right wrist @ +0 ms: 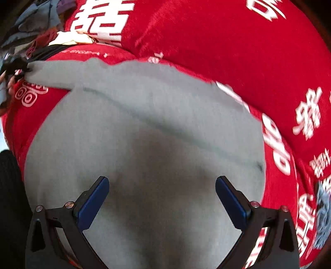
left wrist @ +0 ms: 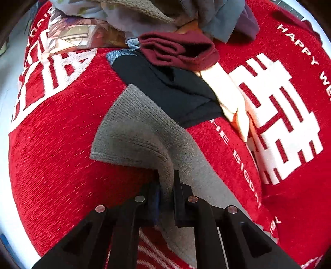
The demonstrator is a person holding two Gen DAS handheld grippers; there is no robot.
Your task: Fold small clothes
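Grey garment [right wrist: 144,128]: plain knit, light grey, soft and slightly ribbed w/ a stitched hem along 1 edge. It lies spread over a red cloth [left wrist: 51,155] printed w/ white characters & lettering, which covers the work surface. In the right wrist view the grey fabric fills most of the lower frame, w/ a long crease running diagonally across it; 1 narrow end stretches off toward the upper left. In the left wrist view that end is bunched & lifted into a ridge, the rest falling away in a flat flap.

Left gripper [left wrist: 166,186]: jaws nearly closed, pinched on a fold of the grey garment's edge; fabric is squeezed between the 2 pads & drapes out on both sides. Same grip shows small at far left of the right wrist view.

Right gripper [right wrist: 162,196]: jaws wide apart, blue pads [right wrist: 94,201] facing each other, nothing between them. It hangs just over the middle of the grey garment; can't tell whether the tips touch the fabric.

Behind the gripped end: a black garment [left wrist: 165,87], a rolled maroon piece [left wrist: 178,51] partly on top of it, a pale cream item [left wrist: 227,99] just beside, & a mixed pile of other clothes [left wrist: 144,14] at the far edge.
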